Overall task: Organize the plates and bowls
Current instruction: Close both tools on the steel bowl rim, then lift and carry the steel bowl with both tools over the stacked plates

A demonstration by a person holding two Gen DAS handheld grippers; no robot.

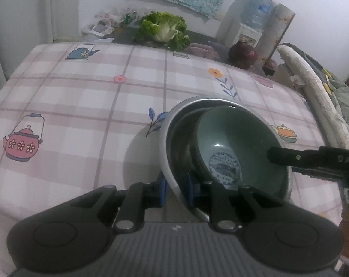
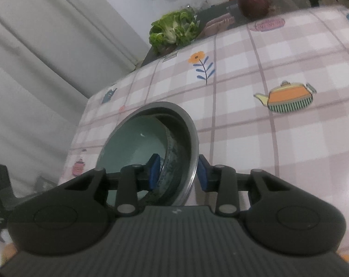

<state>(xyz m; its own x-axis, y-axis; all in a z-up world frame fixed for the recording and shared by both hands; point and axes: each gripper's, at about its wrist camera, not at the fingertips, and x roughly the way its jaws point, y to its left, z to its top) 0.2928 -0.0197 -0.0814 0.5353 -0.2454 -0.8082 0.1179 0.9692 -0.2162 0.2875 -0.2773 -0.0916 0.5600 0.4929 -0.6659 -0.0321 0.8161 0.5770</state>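
Observation:
A green ceramic bowl point(image 1: 239, 143) lies tilted inside a larger grey metal bowl point(image 1: 167, 152) on the checked tablecloth. My left gripper point(image 1: 176, 184) is shut on the metal bowl's near rim, one blue pad point(image 1: 161, 190) outside and one inside. My right gripper point(image 2: 178, 173) straddles the opposite rim of the metal bowl point(image 2: 193, 138), with its blue pads point(image 2: 154, 170) a little apart from the wall. The green bowl point(image 2: 133, 143) shows behind its left pad. The right gripper's finger also shows in the left wrist view point(image 1: 290, 157).
The pink checked tablecloth point(image 1: 82, 97) covers the table. At the far edge lie a leafy cabbage point(image 1: 163, 28) and a red cabbage point(image 1: 242, 54). A water bottle on a dispenser point(image 1: 255, 11) and a cloth-covered chair point(image 1: 313, 87) stand at the right.

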